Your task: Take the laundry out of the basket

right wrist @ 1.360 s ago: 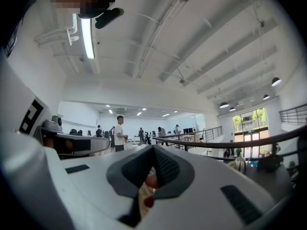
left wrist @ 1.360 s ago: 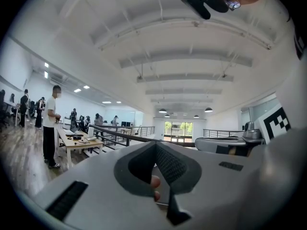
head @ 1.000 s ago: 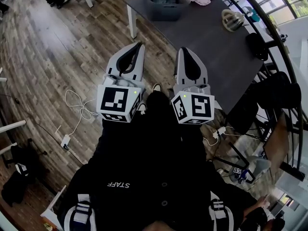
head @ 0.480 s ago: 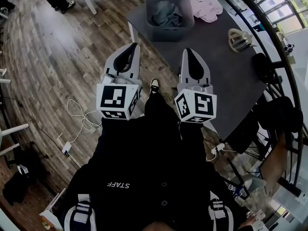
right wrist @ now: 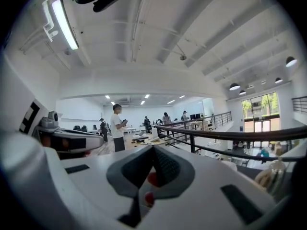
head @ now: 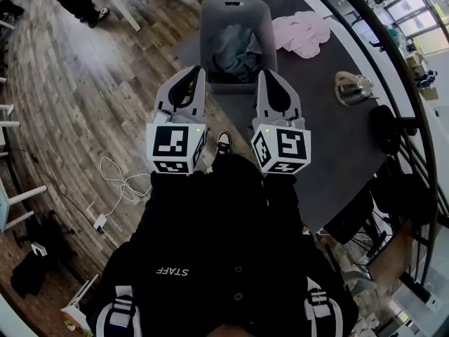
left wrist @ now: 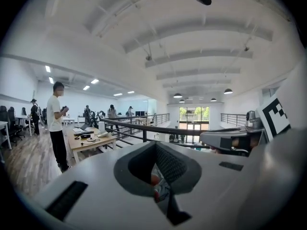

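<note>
A grey laundry basket (head: pixel 217 21) stands at the near corner of a dark table (head: pixel 330 146), with grey-blue laundry (head: pixel 233 51) heaped inside. A pink garment (head: pixel 302 32) lies on the table to the basket's right. My left gripper (head: pixel 198 69) and right gripper (head: pixel 264 73) are held side by side, level, with their tips at the basket's near wall, one at each side of it. Both are shut with nothing between the jaws. In the left gripper view the left gripper (left wrist: pixel 156 146) shows closed jaws, as does the right gripper (right wrist: pixel 153 148) in the right gripper view.
A metal kettle-like object (head: pixel 351 87) and a black object (head: pixel 384 128) sit further right on the table. A white cable (head: pixel 125 181) lies on the wooden floor at left. A railing (left wrist: pixel 144 128) and a standing person (left wrist: pixel 56 123) are ahead.
The basket and table have come much closer in the head view. Both grippers moved forward together and now reach the basket's near wall. Their jaws stayed closed.
</note>
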Demonstrator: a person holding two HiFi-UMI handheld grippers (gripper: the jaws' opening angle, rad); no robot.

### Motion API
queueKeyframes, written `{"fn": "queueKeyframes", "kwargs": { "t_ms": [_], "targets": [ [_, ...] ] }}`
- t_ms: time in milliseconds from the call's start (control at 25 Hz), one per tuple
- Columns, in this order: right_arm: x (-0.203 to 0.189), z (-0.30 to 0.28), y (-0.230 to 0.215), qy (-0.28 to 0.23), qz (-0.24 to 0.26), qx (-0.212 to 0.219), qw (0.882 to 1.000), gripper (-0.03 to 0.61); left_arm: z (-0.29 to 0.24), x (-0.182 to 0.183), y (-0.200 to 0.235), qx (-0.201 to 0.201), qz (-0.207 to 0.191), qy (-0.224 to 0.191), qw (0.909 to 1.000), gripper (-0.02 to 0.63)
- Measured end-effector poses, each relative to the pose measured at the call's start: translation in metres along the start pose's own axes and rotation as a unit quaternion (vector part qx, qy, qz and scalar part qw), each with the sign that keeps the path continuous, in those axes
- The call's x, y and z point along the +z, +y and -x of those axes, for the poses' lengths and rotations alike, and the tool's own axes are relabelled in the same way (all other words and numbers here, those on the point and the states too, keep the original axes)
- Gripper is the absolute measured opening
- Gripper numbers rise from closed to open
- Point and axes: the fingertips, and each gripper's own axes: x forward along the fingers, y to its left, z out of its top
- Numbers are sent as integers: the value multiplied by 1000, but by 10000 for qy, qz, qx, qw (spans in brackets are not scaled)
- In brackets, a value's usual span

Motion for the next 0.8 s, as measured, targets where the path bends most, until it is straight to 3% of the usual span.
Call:
{"fn": "queueKeyframes", "kwargs": {
  "t_ms": [320, 800],
  "targets": [
    [-13, -52, -16, 340, 41, 268, 9991, 15, -52, -11, 18, 165, 181, 276, 9993, 2],
    [-49, -100, -16, 1016, 58, 314, 9943, 15, -98, -49, 39, -47, 475, 788, 9957, 2]
  ]
}}
